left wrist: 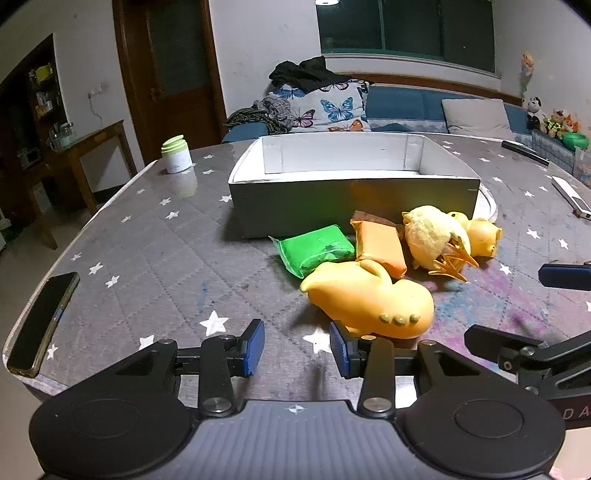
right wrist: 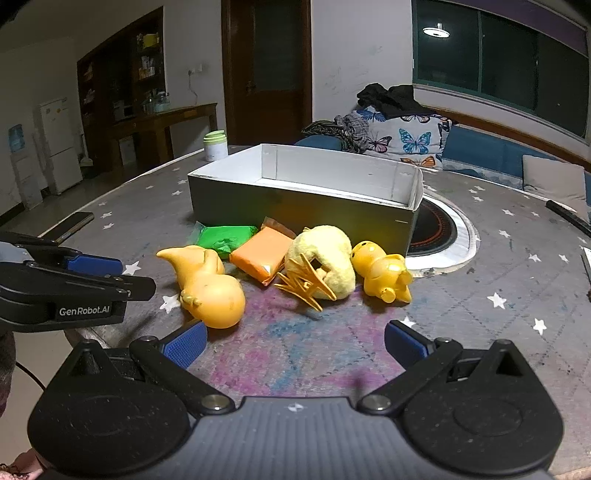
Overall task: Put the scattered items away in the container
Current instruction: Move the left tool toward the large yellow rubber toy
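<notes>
Left wrist: left gripper [left wrist: 297,348] spread, empty, near gourd toy [left wrist: 369,299] | right gripper [right wrist: 295,341] spread, empty | box [left wrist: 351,195] behind toys

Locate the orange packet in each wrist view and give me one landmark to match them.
Left wrist: orange packet right of centre, between green packet and plush chick.
Right wrist: orange packet near centre, same neighbours.
Shared landmark: white box directly behind it in both.

I see dim room, one ceiling lamp [right wrist: 436,32] mirrored in dark window [right wrist: 498,48]. Soft shadows under box [left wrist: 351,192]. Edges bend, corners go black. Slightly blurry.
</notes>
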`<action>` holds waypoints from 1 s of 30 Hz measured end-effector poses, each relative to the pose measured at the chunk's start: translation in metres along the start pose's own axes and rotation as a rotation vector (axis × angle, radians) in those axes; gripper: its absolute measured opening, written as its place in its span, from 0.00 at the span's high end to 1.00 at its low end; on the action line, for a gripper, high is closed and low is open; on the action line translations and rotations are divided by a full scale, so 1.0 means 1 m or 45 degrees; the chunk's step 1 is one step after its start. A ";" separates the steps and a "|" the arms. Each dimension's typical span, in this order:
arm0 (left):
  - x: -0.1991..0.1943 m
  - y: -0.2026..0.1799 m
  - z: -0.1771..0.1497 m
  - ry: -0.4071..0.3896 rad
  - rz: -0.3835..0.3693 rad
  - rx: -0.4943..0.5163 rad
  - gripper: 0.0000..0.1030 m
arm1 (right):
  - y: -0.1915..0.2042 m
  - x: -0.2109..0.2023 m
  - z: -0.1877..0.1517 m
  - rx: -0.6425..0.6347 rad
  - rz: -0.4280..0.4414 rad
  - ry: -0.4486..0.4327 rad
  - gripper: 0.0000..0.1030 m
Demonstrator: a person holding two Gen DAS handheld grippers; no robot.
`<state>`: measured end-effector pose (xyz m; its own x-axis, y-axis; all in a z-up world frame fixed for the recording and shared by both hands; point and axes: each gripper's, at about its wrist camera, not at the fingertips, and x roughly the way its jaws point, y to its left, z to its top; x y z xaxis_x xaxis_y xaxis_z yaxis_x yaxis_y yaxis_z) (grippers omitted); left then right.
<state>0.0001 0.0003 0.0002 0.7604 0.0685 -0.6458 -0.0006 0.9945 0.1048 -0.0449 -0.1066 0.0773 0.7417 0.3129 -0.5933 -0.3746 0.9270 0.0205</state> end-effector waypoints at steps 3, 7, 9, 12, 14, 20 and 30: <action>0.000 0.002 0.001 0.000 0.002 -0.005 0.59 | 0.002 0.002 -0.001 -0.004 0.002 0.006 0.00; 0.002 0.003 0.004 0.002 0.006 -0.016 0.59 | 0.005 0.005 -0.002 -0.009 0.005 0.013 0.00; 0.003 0.002 0.003 0.007 0.007 -0.024 0.59 | 0.007 0.006 -0.003 -0.012 0.006 0.017 0.00; 0.005 0.004 0.004 0.018 0.002 -0.022 0.59 | 0.008 0.008 -0.002 -0.023 0.013 0.024 0.00; 0.007 0.008 0.006 0.031 -0.006 -0.024 0.59 | 0.009 0.008 -0.001 -0.035 0.021 0.030 0.00; 0.007 0.009 0.008 0.033 -0.012 -0.024 0.59 | 0.012 0.009 0.000 -0.053 0.037 0.032 0.00; 0.009 0.009 0.009 0.043 -0.017 -0.024 0.59 | 0.018 0.014 0.001 -0.092 0.054 0.050 0.00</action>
<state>0.0124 0.0095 0.0019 0.7381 0.0579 -0.6722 -0.0032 0.9966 0.0823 -0.0413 -0.0853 0.0702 0.7022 0.3421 -0.6244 -0.4456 0.8952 -0.0108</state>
